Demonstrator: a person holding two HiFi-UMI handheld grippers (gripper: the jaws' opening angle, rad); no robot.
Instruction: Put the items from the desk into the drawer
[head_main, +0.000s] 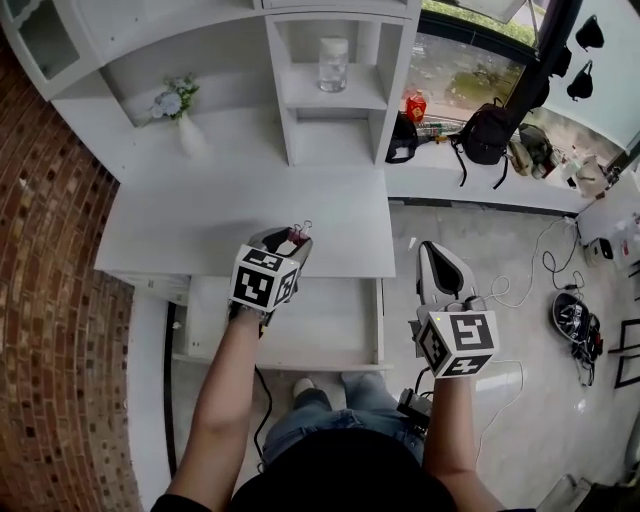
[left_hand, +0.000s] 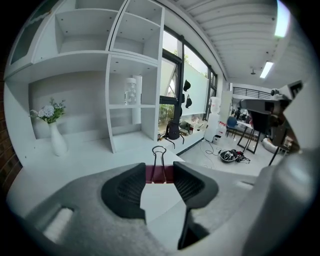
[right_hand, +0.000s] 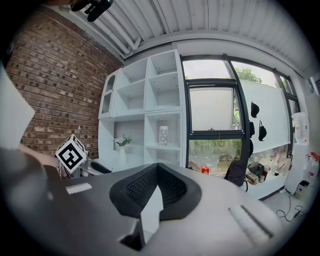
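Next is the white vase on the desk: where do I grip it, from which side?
Take the vase round its slim body, below the flowers, coming in level from the open front of the desk: it stands upright with the back panel behind it.

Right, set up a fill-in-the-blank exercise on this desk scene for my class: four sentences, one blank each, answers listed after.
1. The left gripper is shut on a dark red ____.
2. The drawer under the desk stands ____.
3. The right gripper has its jaws ____, with nothing between them.
4. The white vase holds ____.

Missing words: binder clip; open; shut; flowers.
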